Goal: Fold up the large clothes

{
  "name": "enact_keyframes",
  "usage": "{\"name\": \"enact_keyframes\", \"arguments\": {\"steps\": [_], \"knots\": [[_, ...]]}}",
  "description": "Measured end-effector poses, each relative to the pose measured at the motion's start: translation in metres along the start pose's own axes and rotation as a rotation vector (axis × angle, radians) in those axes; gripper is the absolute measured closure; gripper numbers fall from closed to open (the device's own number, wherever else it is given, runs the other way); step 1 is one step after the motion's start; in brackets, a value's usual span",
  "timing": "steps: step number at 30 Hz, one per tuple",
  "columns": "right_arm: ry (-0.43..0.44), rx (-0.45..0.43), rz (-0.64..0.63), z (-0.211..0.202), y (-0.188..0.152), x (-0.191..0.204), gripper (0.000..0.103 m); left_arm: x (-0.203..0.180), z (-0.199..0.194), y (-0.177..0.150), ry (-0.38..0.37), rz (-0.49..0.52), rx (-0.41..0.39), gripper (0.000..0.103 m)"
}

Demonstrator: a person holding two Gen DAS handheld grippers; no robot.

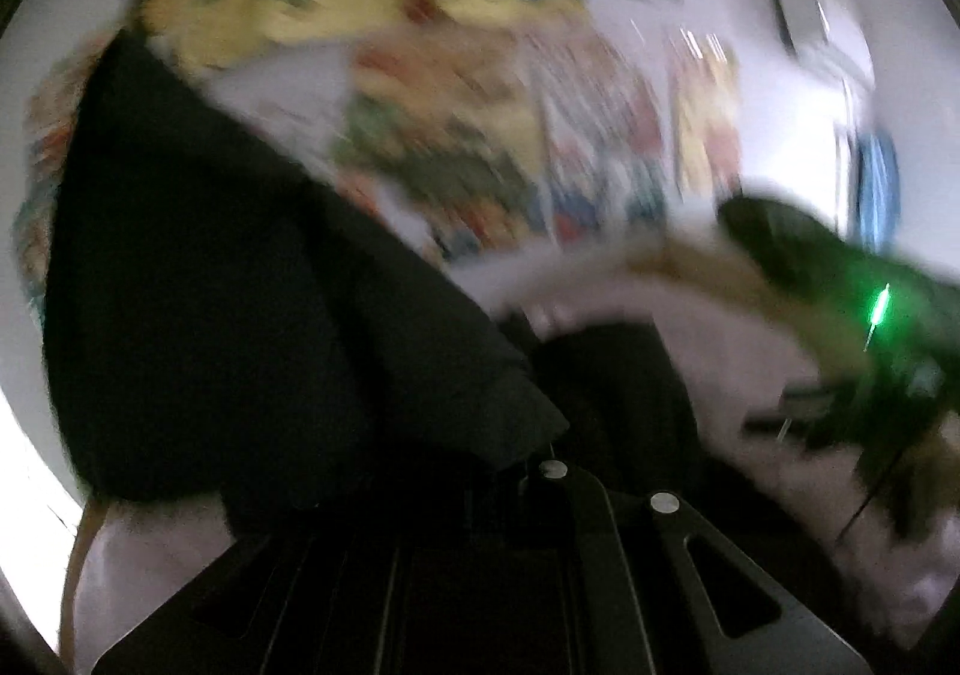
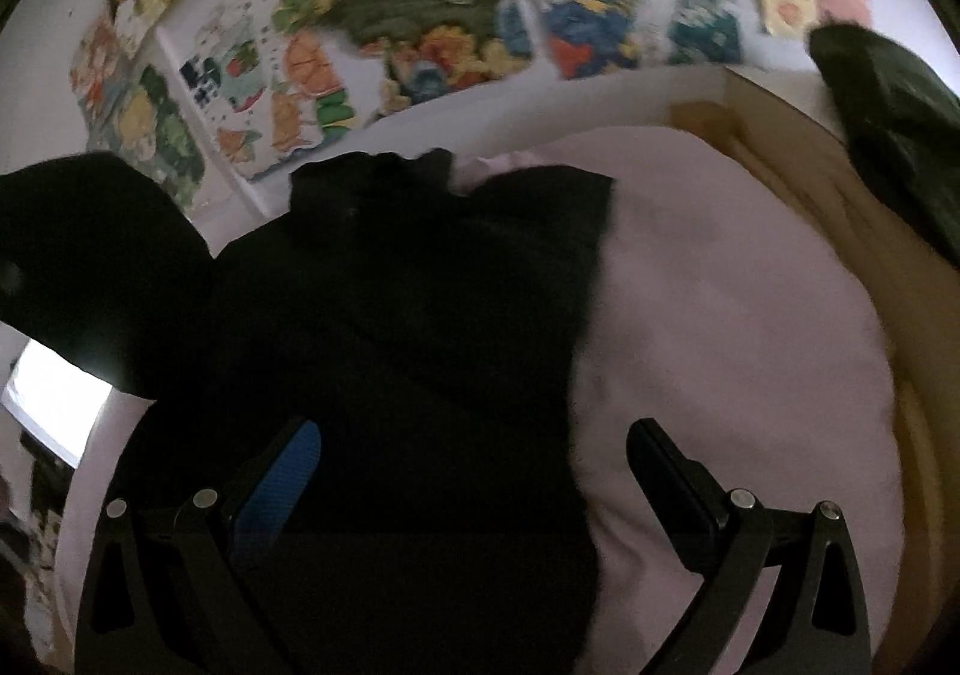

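Observation:
A large black garment [image 2: 420,315] lies spread on a pale pink bed cover [image 2: 732,327]. My right gripper [image 2: 474,453] is open just above the garment's near part, its blue-padded left finger [image 2: 288,471] over the cloth and its right finger [image 2: 672,471] over the pink cover. In the blurred left wrist view, my left gripper [image 1: 540,471] looks shut on a fold of the black garment [image 1: 240,303], which hangs lifted in front of the camera and hides the fingertips.
Colourful posters [image 2: 372,33] cover the white wall behind the bed. A wooden bed frame [image 2: 864,231] runs along the right, with a dark green garment [image 2: 888,123] draped over it. A bright window [image 2: 54,399] is at the left.

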State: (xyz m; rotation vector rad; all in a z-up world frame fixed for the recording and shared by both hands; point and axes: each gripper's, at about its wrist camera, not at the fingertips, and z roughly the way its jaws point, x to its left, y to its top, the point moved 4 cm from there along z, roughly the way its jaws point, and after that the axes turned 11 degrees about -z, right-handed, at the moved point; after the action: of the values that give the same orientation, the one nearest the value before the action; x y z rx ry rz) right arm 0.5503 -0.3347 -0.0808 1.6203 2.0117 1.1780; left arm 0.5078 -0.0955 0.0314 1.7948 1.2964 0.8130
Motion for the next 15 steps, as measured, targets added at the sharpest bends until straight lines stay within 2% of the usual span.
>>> {"name": "enact_keyframes", "arguments": {"steps": [3, 6, 9, 12, 15], "knots": [[0.007, -0.010, 0.018, -0.013, -0.016, -0.019, 0.000, -0.030, 0.046, -0.036, 0.002, 0.100, 0.125, 0.100], [0.031, -0.035, 0.052, -0.018, -0.026, -0.037, 0.000, -0.041, 0.085, -0.060, 0.004, 0.127, 0.212, 0.100], [0.091, -0.057, 0.119, -0.014, -0.027, -0.051, 0.000, -0.042, 0.119, -0.084, -0.022, 0.092, 0.275, 0.100], [0.234, -0.087, 0.233, -0.004, -0.026, -0.058, 0.000, -0.033, 0.138, -0.100, -0.042, 0.049, 0.312, 0.100], [0.321, -0.095, 0.281, 0.008, -0.020, -0.055, 0.000, -0.019, 0.147, -0.108, -0.094, 0.000, 0.341, 0.098]]}}
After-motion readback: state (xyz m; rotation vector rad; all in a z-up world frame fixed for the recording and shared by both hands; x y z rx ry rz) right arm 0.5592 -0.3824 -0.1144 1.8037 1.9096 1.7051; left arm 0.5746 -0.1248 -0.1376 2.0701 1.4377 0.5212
